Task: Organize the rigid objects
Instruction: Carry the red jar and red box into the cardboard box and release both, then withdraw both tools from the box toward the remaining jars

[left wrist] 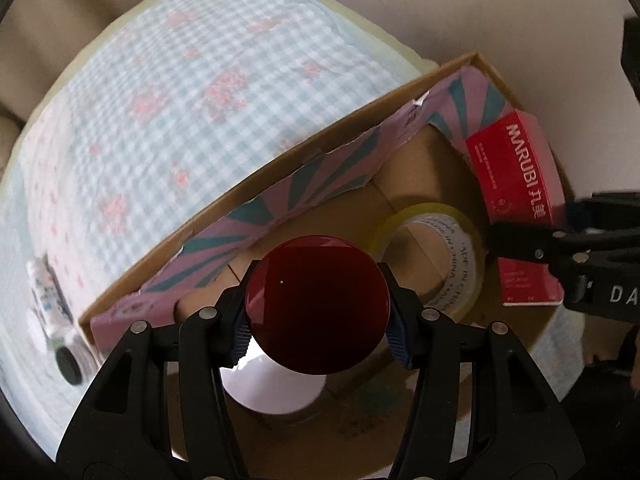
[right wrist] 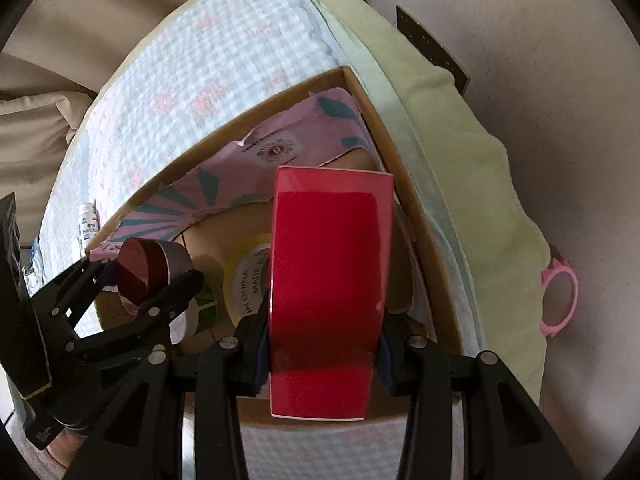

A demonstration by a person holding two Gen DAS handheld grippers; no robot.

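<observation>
Checked bedding [left wrist: 168, 92] carries a cardboard box [left wrist: 256, 178] already holding a tape roll [left wrist: 436, 252]. Left gripper [left wrist: 318, 314] fingers clamp a dark-capped jar [left wrist: 316, 304], right gripper [right wrist: 324, 354] fingers a red carton [right wrist: 330, 280], both over the box; a small bottle [left wrist: 48, 296], possibly more, waits outside.

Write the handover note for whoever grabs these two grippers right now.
Left gripper: shut on the dark red-lidded jar, held over the cardboard box.
Right gripper: shut on the red Marubi carton, also over the box.
Done: packing tape roll lies inside the box.
Left: set down jar and carton in the box; white bottle remains outside on the checked cloth.
</observation>
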